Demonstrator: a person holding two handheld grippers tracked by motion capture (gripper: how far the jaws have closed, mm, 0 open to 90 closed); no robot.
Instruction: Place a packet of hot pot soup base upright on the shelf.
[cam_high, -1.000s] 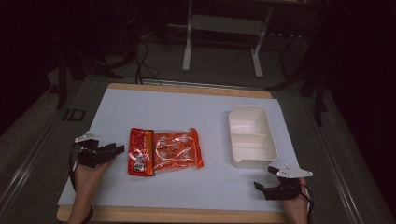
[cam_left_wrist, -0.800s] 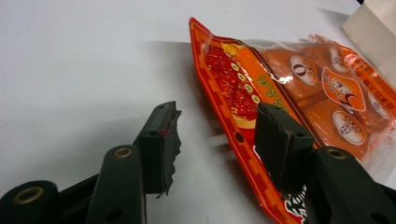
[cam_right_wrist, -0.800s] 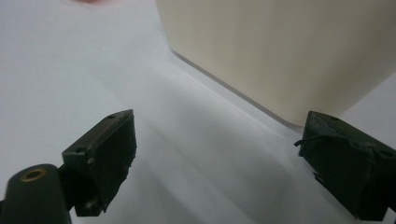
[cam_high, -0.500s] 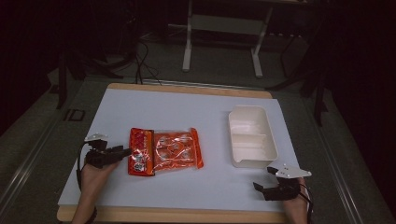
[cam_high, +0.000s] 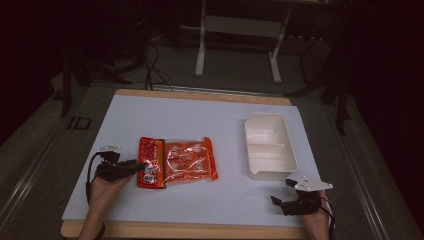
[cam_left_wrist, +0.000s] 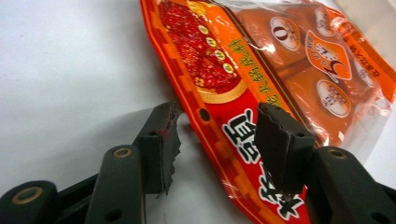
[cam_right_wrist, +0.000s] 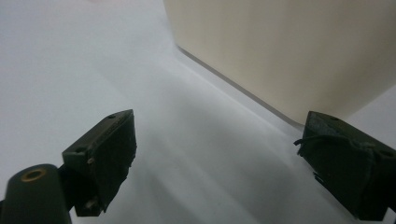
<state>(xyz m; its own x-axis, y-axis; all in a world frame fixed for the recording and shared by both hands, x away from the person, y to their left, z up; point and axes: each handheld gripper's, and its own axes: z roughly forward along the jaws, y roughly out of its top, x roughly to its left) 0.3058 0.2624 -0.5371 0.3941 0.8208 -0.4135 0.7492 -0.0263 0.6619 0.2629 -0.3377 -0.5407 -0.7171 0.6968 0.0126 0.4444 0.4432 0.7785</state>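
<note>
A red and orange snack packet lies flat on a white worktop, and it serves as the landmark here. At the packet's left short end, a person's left hand holds the left tongs, their tips reaching just onto the packet's red edge. In the left gripper view the left tongs are spread apart, one jaw over bare worktop beside the packet, the other jaw over its printed red strip, so the edge sits between them without being pinched. To the right of the packet, apart from it, stands a white two-compartment tray. Farther right of the packet and nearer the person, past the tray's near end, the right tongs rest low over the worktop. In the right gripper view the right tongs are spread wide, holding nothing, with the tray's pale wall just beyond them.
</note>
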